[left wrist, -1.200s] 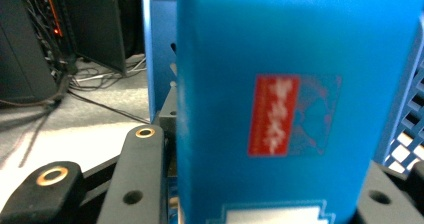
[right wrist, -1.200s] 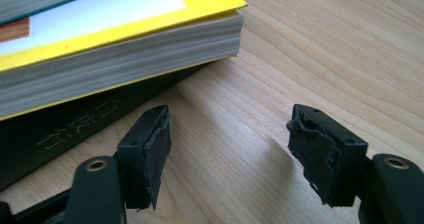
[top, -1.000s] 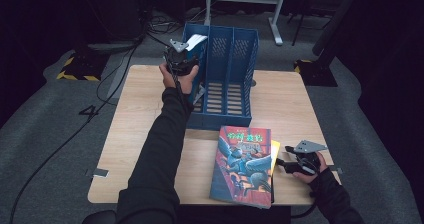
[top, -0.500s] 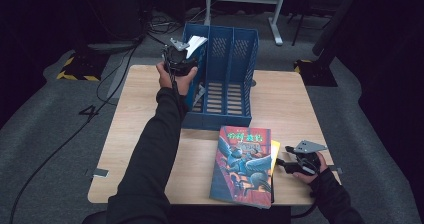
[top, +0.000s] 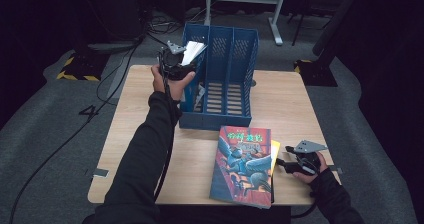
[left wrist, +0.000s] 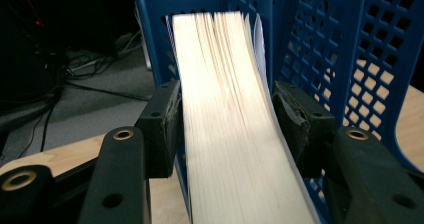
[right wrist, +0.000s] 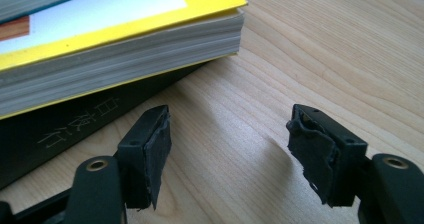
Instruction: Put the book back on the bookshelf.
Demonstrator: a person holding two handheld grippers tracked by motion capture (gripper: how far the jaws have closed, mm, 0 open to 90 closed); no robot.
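High view: your left gripper (top: 176, 64) sits upper left of centre, at the left compartment of the blue file rack (top: 235, 116). A white-edged book (top: 192, 51) stands in that compartment, leaning a little, its top poking above the rack wall. The stack of books (top: 243, 164) lies flat at lower centre on the wooden table (top: 130, 134), and your right gripper (top: 284, 165) rests at lower right, just beside the stack's right edge.

Left gripper view: the book's page block (left wrist: 227, 119) runs up the middle of the frame between the 2 pads (left wrist: 162, 126). The jaws have just been opening. The book is between them, and a thin gap seems to show on each side, so I read this grip as released. Judgement: the book is a stiff, fairly heavy paperback, but gripped across the fore-edge the pages fan and slide. Take it across both covers near the spine.

Right gripper view: jaws stand apart over bare wood, nothing between them. The yellow-covered book (right wrist: 120, 49) fills the upper left, with a black book (right wrist: 60, 129) under it. Judgement: the glossy covers look slippery and the stack dense. Pinch 1 book at its projecting edge, not the whole stack.
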